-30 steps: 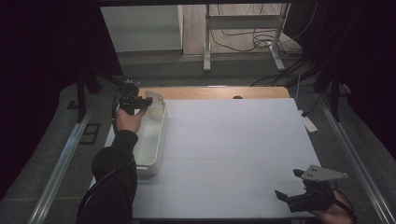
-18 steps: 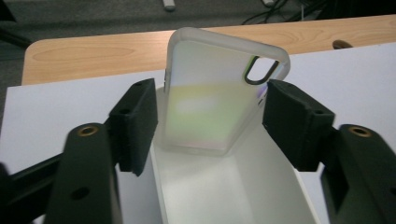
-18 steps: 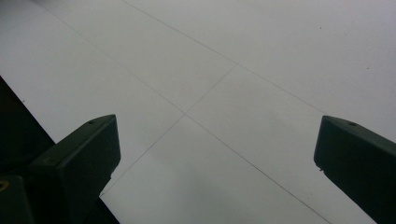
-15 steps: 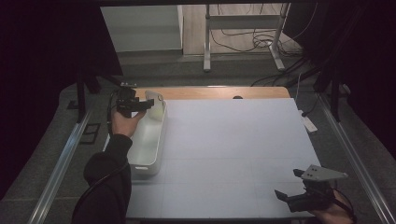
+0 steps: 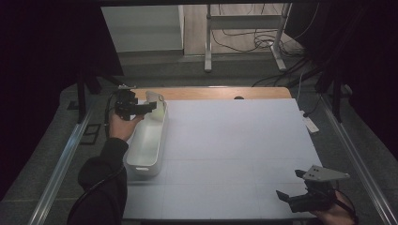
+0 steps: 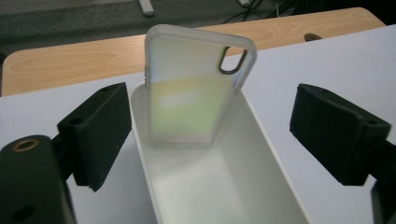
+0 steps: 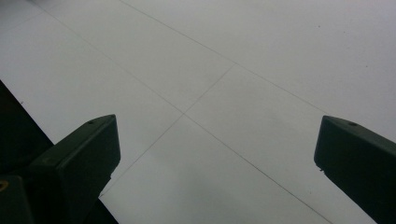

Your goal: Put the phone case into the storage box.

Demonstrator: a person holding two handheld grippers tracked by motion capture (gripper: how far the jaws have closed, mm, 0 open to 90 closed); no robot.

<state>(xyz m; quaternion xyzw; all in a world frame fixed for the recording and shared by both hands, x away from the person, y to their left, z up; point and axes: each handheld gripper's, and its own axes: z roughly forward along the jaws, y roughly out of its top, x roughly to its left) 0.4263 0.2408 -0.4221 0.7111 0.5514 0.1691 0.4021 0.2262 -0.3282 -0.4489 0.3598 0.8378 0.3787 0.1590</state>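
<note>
— What differs from a second ago?

— The left tool has just been spreading its jaws. In the left gripper view they stand wide on either side of the translucent phone case without pressing it; the case leans upright on its own against the far end wall of the white bin. The left hand has barely shifted along the bin's far end, and the sleeve below it sits a little differently. The right tool is where it was.

— How are the hands posed?

— The left forearm reaches up along the bin's left side, its hand gripping the tool, which points level across the bin's far end. The right hand rests at the near right corner of the white surface, its tool pointing left – jaws spread, nothing between them but bare sheet in the right gripper view.

— Anything hard to read?

— The case's foot is hazy against the bin's floor, and the right hand is cut off by the bottom edge of the high view.
</note>
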